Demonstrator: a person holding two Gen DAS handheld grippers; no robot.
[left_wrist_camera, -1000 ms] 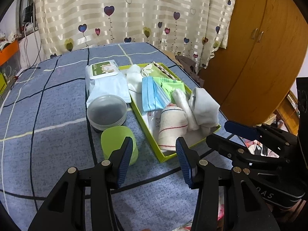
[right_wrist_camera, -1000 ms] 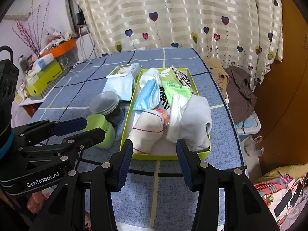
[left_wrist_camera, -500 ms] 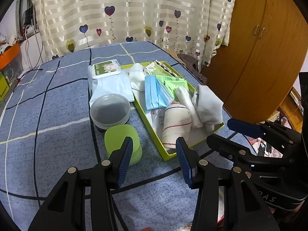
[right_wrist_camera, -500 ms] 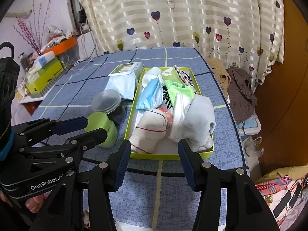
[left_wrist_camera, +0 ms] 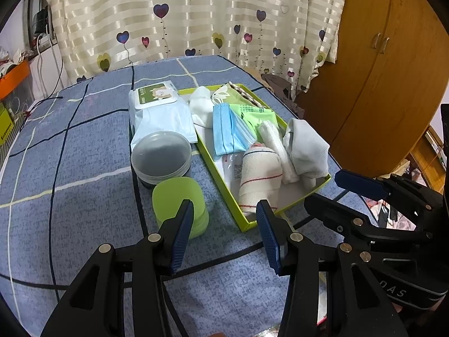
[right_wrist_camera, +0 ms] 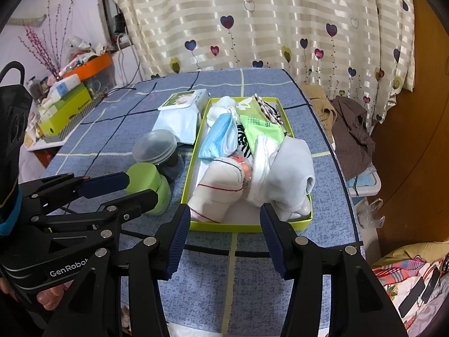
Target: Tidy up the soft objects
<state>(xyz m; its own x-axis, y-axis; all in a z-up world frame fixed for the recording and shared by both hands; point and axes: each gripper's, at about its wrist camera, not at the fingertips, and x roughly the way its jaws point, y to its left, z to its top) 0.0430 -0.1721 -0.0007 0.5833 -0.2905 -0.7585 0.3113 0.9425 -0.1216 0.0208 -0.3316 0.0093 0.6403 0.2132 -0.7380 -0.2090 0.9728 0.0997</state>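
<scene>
A lime green tray (left_wrist_camera: 247, 224) (right_wrist_camera: 247, 227) on the blue checked table holds soft items: a white sock with red stripe (left_wrist_camera: 259, 172) (right_wrist_camera: 217, 185), a grey-white sock (left_wrist_camera: 307, 147) (right_wrist_camera: 291, 163), blue face masks (left_wrist_camera: 226, 133) (right_wrist_camera: 217, 137), green tissue packs (left_wrist_camera: 259, 116) (right_wrist_camera: 262, 127) and a white cloth (left_wrist_camera: 200, 102). My left gripper (left_wrist_camera: 226, 231) is open and empty above the table near the tray's front corner; it also shows in the right wrist view (right_wrist_camera: 126, 188). My right gripper (right_wrist_camera: 223, 234) is open and empty just before the tray's near edge.
A wet-wipes pack (left_wrist_camera: 161, 112) (right_wrist_camera: 182, 112), a clear lidded tub (left_wrist_camera: 161, 157) (right_wrist_camera: 155, 147) and a lime green jar (left_wrist_camera: 179, 200) (right_wrist_camera: 150, 184) stand left of the tray. Clothes (right_wrist_camera: 350, 129) lie off the table's right edge. A wooden wardrobe (left_wrist_camera: 378, 70) is at the right.
Both grippers have drawn back slightly from the tray and stay open. The right gripper's jaws have opened a little wider. Nothing on the table moved.
</scene>
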